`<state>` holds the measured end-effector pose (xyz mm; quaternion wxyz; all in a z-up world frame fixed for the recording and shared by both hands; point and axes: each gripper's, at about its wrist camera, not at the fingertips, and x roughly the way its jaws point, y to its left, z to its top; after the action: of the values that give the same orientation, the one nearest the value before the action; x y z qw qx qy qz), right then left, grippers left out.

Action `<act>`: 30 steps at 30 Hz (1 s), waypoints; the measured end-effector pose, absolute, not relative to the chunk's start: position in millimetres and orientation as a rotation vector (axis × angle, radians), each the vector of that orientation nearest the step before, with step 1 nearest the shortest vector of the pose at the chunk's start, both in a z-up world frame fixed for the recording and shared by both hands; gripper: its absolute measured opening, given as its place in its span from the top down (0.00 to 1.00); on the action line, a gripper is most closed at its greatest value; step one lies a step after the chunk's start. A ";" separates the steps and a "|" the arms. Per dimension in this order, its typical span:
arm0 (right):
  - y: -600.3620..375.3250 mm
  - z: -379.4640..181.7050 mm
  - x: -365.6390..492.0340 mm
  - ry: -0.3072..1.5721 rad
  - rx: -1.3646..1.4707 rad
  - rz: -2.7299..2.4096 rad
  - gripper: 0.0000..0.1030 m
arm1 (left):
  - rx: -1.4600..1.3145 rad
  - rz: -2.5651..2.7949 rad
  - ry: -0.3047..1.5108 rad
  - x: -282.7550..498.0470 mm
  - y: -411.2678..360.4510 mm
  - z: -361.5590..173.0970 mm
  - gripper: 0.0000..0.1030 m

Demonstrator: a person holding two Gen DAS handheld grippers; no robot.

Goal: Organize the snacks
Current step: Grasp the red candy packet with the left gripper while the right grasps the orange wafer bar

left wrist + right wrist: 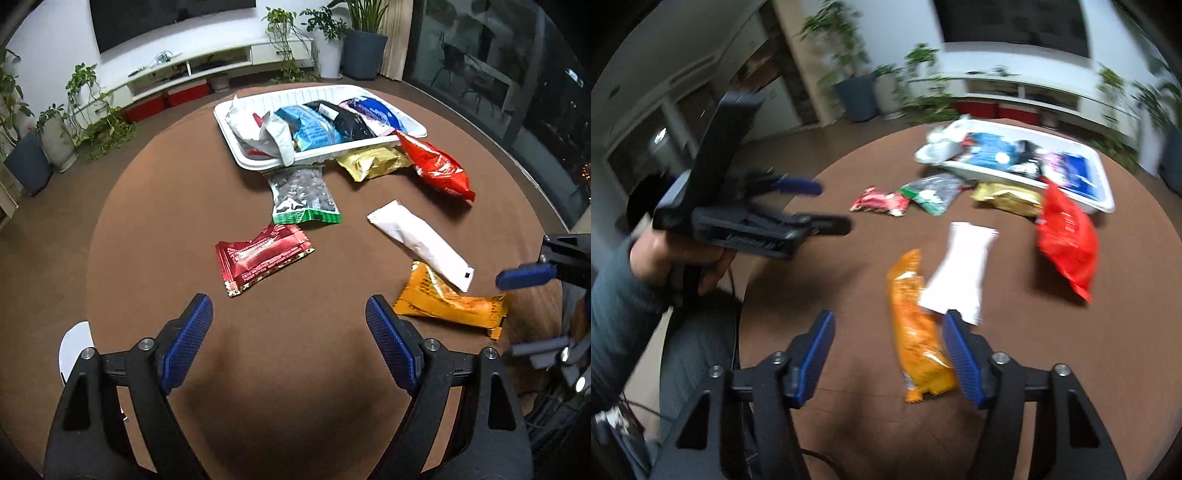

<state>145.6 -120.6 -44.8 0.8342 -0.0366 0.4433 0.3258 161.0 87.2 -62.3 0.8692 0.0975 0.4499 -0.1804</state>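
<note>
Right gripper [888, 354]: jaws parted, nothing pressed between the pads, angled down at the brown round table [1126, 350].
Orange snack packet [919, 332]: nearest item, flat on the table, lower half lying between the right gripper's fingers and close against the right-hand one; long axis running away from the gripper, roughly in line with the fingers. Judged the next pick, right hand far nearer than left.
White stick packet [960, 273]: just beyond, its near end overlapping the orange packet's far end; risk of dragging along.
Left gripper [288, 343]: jaws wide, empty, over bare table; orange packet off to its right, outside the right finger.
Dark red foil packet [262, 258]: ahead of the left gripper, slightly left, long axis slanted; judged the left hand's likeliest target.
Green-edged nut packet [304, 199], gold packet [373, 162], red bag [436, 166]: farther, beside the tray.
White tray [413, 125]: farthest, already holding several packets.
</note>
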 end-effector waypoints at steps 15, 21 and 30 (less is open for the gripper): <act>-97.3 -77.2 174.5 1.110 -0.151 0.685 0.55 | 0.305 -0.483 0.965 214.3 93.1 -79.1 0.18; -100.3 -79.7 167.8 1.148 -0.172 0.684 0.64 | 0.448 -0.543 0.998 233.2 74.9 -93.3 0.28; -106.3 -78.9 160.4 1.162 -0.163 0.686 0.66 | 0.565 -0.623 1.069 261.6 59.5 -98.0 0.34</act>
<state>160.4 -106.3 -78.9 0.7778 -0.0755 0.5372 0.3174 261.6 59.5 -98.0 0.7776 0.2611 0.4941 -0.2879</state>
